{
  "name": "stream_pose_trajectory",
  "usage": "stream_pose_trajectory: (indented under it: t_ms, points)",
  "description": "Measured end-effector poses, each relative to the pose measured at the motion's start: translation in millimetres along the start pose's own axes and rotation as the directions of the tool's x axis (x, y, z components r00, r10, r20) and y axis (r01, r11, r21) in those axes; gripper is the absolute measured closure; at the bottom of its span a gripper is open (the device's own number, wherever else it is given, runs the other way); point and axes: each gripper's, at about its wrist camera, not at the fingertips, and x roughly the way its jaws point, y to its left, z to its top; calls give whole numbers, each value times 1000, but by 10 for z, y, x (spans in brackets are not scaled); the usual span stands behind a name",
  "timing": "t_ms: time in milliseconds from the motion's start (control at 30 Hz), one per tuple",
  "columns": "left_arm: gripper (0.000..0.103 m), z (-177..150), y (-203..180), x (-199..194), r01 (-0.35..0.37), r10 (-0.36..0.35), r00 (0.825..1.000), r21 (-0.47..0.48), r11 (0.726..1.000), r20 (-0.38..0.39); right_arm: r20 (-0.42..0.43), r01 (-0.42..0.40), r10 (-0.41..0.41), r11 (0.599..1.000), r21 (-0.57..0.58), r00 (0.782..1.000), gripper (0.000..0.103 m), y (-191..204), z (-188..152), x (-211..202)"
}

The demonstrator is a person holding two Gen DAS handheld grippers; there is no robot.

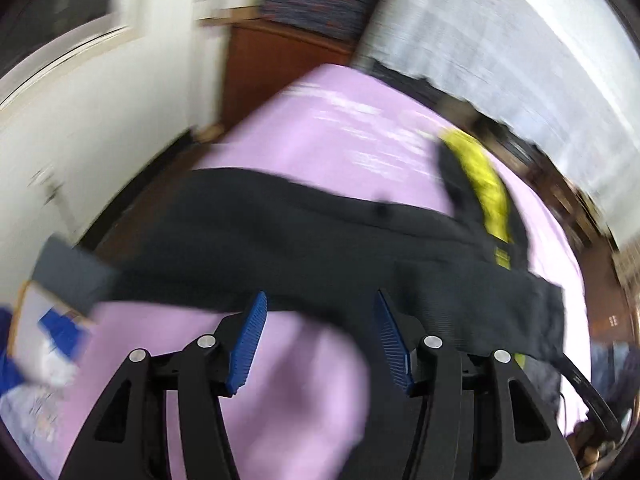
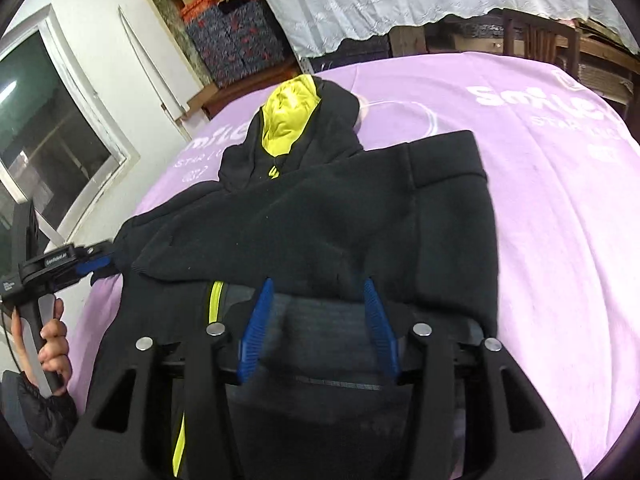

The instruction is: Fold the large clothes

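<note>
In the left wrist view, blurred by motion, the left gripper [image 1: 320, 340] points down over the lilac blanket [image 1: 320, 136], its 2 blue pads [image 1: 248, 344] spread with only blanket showing between them. The black hoodie [image 1: 280, 240] stretches as a band just ahead of the fingertips, its yellow-lined hood [image 1: 484, 184] ahead and to the right; whether the tips touch the cloth cannot be told. In the right wrist view, the right gripper [image 2: 318, 320] tilts down over the hoodie [image 2: 320, 220], jaws spread, grey ribbed hem [image 2: 316, 320] lying between the pads [image 2: 256, 328] without being pinched. The hood [image 2: 292, 116] lies ahead and slightly left, a yellow zipper [image 2: 216, 296] just left. Far left, a hand [image 2: 52, 344] grips the other gripper's handle, its blue tips [image 2: 94, 266] at the hoodie's left edge. Stacked patterned boxes [image 2: 236, 44] stand beyond the blanket [image 2: 540, 200]; their contents are hidden.
</note>
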Motion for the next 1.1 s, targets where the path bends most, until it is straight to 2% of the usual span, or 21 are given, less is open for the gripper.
stream_pose_trajectory:
  t_ms: [67, 167, 233, 367, 433, 467, 500, 567, 633, 667, 733, 800, 833, 900, 1000, 1033, 1100]
  points:
    - [47, 35, 436, -106, -20, 20, 1000, -93, 996, -7, 10, -8, 8, 1000, 11, 1000, 56, -6, -25, -22]
    - [47, 38, 1128, -298, -6, 3, 1000, -254, 967, -15, 25, -31, 31, 999, 21, 999, 53, 1, -57, -35]
    - [47, 12, 1439, -341, 24, -40, 998, -322, 946, -43, 37, -28, 27, 999, 17, 999, 45, 12, -98, -55]
    - [47, -27, 1818, -260, 119, -166, 983, -404, 907, -82, 37, 5, -5, 1000, 9, 999, 42, 33, -178, -36]
    - [47, -44, 1888, -117, 206, -278, 955, -437, 875, -105, 30, 27, -28, 1000, 12, 999, 42, 31, -204, 1]
    - [47, -47, 1913, -7, 255, -345, 931, -463, 849, -121, 28, 39, -39, 999, 14, 999, 42, 28, -214, 17]
    - [46, -51, 1951, 66, 277, -380, 916, -481, 832, -130, 26, 47, -48, 999, 16, 999, 42, 21, -222, 31]
    - [42, -25, 1993, 180, 280, -396, 908, -502, 818, -139, 27, 55, -56, 998, 26, 998, 42, -4, -231, 36]
    - [36, -12, 2048, 270, 309, -440, 889, -542, 781, -129, 36, 55, -56, 998, 40, 998, 41, -36, -235, 22]
    - [32, -6, 2073, 305, 324, -464, 878, -567, 757, -117, 39, 55, -57, 997, 47, 998, 40, -52, -235, 20]
    - [32, 31, 2123, 403, 355, -509, 856, -616, 704, -88, 38, 55, -57, 996, 64, 998, 38, -83, -232, 30]
    - [32, 49, 2200, 538, 372, -548, 835, -680, 632, -53, 33, 50, -52, 996, 75, 998, 38, -105, -233, 40]
    - [32, 47, 2232, 590, 370, -556, 830, -706, 604, -41, 33, 48, -51, 996, 79, 998, 38, -114, -235, 38]
    - [32, 76, 2329, 693, 365, -562, 827, -750, 552, -12, 37, 47, -50, 995, 83, 998, 38, -122, -239, 28]
    - [33, 90, 2417, 779, 334, -535, 845, -787, 519, 5, 37, 46, -49, 995, 85, 998, 38, -129, -244, 24]
    - [40, 81, 2452, 780, 324, -519, 854, -796, 512, 14, 38, 45, -48, 995, 84, 998, 38, -129, -245, 22]
    - [68, 92, 2501, 739, 342, -516, 856, -793, 504, 41, 39, 43, -47, 996, 81, 998, 38, -126, -245, 18]
